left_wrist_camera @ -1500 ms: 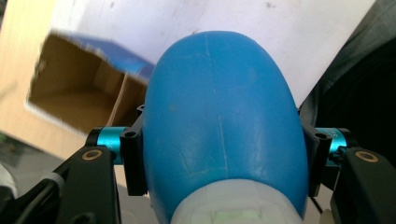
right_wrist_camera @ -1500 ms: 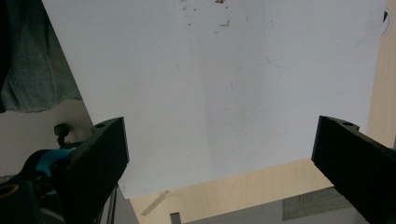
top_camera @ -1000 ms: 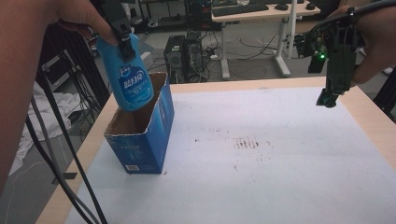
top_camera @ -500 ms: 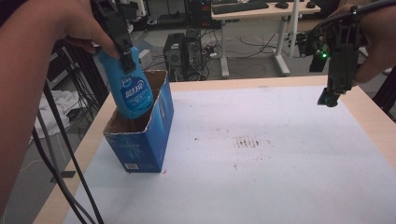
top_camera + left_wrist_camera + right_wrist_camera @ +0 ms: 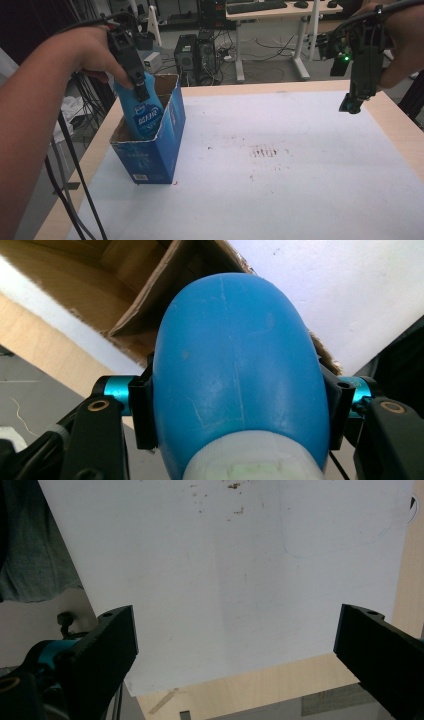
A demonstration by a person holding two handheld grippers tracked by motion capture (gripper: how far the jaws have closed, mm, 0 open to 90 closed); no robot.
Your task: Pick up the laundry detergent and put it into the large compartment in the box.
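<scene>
— Left hand-held gripper (image 5: 141, 92)?
— Clamped on a blue plastic bottle (image 5: 142, 117), jaws pressing both sides of its smooth, rounded shoulder near the pale cap (image 5: 252, 463). Faintly scuffed, glossy.
— And the bottle's place?
— Tilted, lower half sunk inside the open-topped cardboard box (image 5: 150, 150). Blue printed outside, raw brown inside, ragged flaps. Standing at the left edge of the white sheet (image 5: 300, 165).
— Right hand-held gripper (image 5: 352, 105)?
— Spread wide, holding nothing, raised over the far right corner of the bench (image 5: 400, 125). Matte black blocky jaws.
— Surface?
— Pale wood bench under a flat white sheet, speckled with small brown stains (image 5: 263, 151).
</scene>
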